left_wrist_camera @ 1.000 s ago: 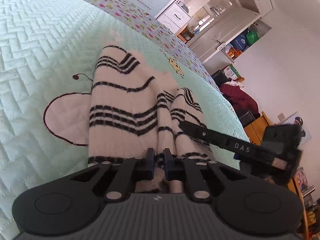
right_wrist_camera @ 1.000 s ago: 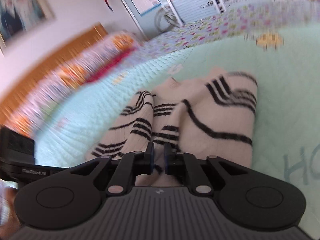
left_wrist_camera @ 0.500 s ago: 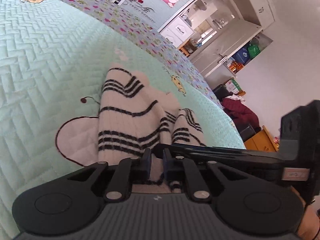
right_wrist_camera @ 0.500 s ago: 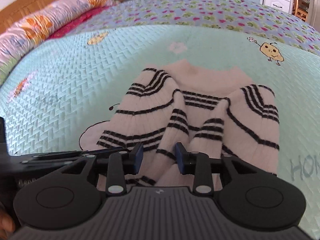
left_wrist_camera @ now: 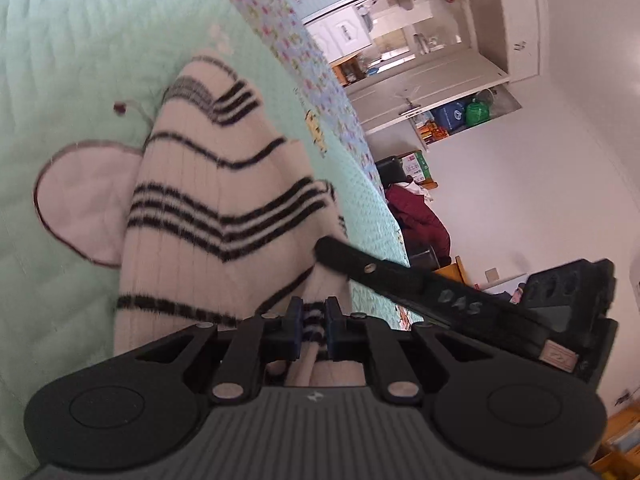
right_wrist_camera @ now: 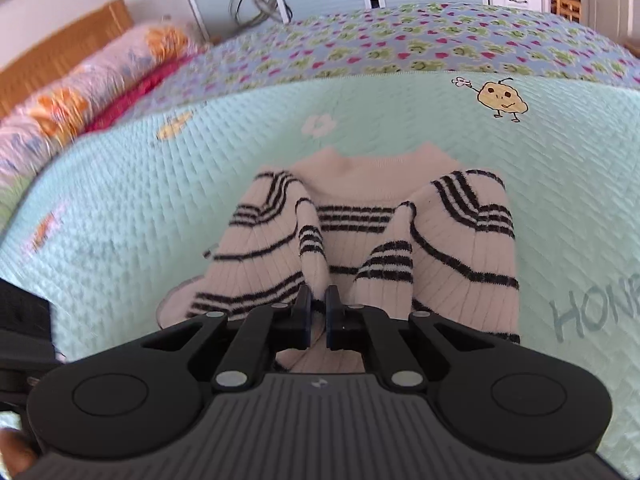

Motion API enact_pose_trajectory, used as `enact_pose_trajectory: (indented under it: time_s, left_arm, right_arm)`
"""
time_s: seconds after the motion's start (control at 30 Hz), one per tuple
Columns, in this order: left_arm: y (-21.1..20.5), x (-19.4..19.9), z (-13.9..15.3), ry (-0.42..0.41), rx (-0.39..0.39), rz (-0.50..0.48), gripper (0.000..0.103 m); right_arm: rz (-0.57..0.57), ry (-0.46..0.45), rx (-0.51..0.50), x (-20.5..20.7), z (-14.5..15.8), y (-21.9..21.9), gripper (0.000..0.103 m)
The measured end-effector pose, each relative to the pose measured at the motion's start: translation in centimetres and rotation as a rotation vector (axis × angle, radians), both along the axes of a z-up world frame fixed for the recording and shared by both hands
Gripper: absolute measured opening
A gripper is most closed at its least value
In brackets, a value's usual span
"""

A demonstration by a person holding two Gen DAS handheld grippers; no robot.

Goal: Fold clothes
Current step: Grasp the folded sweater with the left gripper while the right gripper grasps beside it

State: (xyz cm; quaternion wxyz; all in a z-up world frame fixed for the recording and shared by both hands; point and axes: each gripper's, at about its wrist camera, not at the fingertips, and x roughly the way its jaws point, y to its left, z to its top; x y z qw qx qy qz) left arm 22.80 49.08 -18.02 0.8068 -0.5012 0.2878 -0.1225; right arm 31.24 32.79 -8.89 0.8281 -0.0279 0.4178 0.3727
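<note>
Left gripper point(left_wrist_camera: 311, 322) and right gripper point(right_wrist_camera: 317, 314) pinching striped sweater point(right_wrist_camera: 376, 248) hem.

Cream black-striped sweater point(right_wrist_camera: 400, 240), sleeves folded inward, flat on quilt point(right_wrist_camera: 160, 200)

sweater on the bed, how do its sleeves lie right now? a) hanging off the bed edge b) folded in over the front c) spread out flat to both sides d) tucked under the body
b, in the right wrist view both striped sleeves of the sweater lie folded inward over its front, their cuffs near the middle, on the green quilt.
</note>
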Motion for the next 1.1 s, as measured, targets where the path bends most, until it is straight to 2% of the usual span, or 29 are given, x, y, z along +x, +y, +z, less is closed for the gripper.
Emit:
enact_pose_trajectory:
  time_s: [0.03, 0.2, 0.23, 0.33, 0.43, 0.53, 0.6, 0.67, 0.73, 0.8, 0.87, 0.93, 1.0, 1.03, 1.07, 1.1]
  left_arm:
    - [-0.2, 0.1, -0.3, 0.010, -0.015, -0.007, 0.010]
    - [-1.3, 0.5, -0.2, 0.030, 0.039, -0.048, 0.012]
    - [-1.0, 0.4, -0.2, 0.031, 0.029, -0.040, 0.012]
    - [0.7, -0.9, 0.2, 0.024, 0.003, 0.049, 0.013]
    - [2.3, -2.3, 0.6, 0.018, 0.022, 0.158, 0.015]
    - [3.2, -3.1, 0.8, 0.003, -0.004, 0.191, 0.015]
    - [3.2, -3.4, 1.3, -0.011, 0.024, 0.199, 0.017]
    - [3.1, -3.4, 1.7, -0.001, 0.060, 0.200, 0.021]
    - [3.2, -3.5, 1.8, 0.015, 0.075, 0.209, 0.021]
    - [3.6, -3.6, 1.7, 0.010, 0.062, 0.219, 0.021]
    - [3.9, -4.1, 1.8, -0.007, 0.063, 0.243, 0.021]
    - [3.9, -4.3, 2.1, 0.003, 0.104, 0.259, 0.022]
    - [3.7, -4.3, 2.2, 0.029, 0.145, 0.260, 0.022]
    - [3.7, -4.3, 2.1, 0.038, 0.158, 0.259, 0.022]
    - [3.6, -4.3, 2.2, 0.044, 0.173, 0.258, 0.022]
    - [3.5, -4.2, 2.2, 0.049, 0.190, 0.257, 0.022]
  right_arm:
    - [-0.003, 0.007, 0.016, 0.1, 0.1, -0.2, 0.005]
    - [0.009, 0.021, 0.034, 0.2, -0.3, 0.0, 0.005]
    - [0.008, 0.029, 0.044, 0.3, -0.4, 0.0, 0.005]
    - [0.004, 0.054, 0.075, 0.5, -0.9, 0.1, 0.004]
    - [0.000, 0.080, 0.105, 0.8, -1.3, 0.3, 0.004]
    - [-0.004, 0.105, 0.136, 1.0, -1.8, 0.4, 0.004]
    - [-0.003, 0.127, 0.133, 1.2, -2.8, 0.9, 0.005]
    - [0.036, 0.086, 0.088, 0.7, -3.9, 1.9, 0.005]
    - [0.091, 0.020, 0.065, -0.3, -3.9, 2.3, 0.010]
    - [0.097, 0.019, 0.096, -0.8, -2.8, 1.5, 0.026]
    - [0.093, -0.030, 0.139, -1.4, -1.3, 0.5, 0.026]
    - [0.069, -0.071, 0.170, -1.0, -0.7, 0.3, 0.026]
    - [0.046, -0.053, 0.172, 0.3, -1.2, 1.1, 0.022]
    - [0.034, -0.016, 0.165, 1.3, -2.2, 1.8, 0.015]
    - [0.030, 0.033, 0.154, 2.4, -3.4, 2.6, 0.000]
    - [0.026, 0.055, 0.148, 2.9, -4.6, 3.3, 0.000]
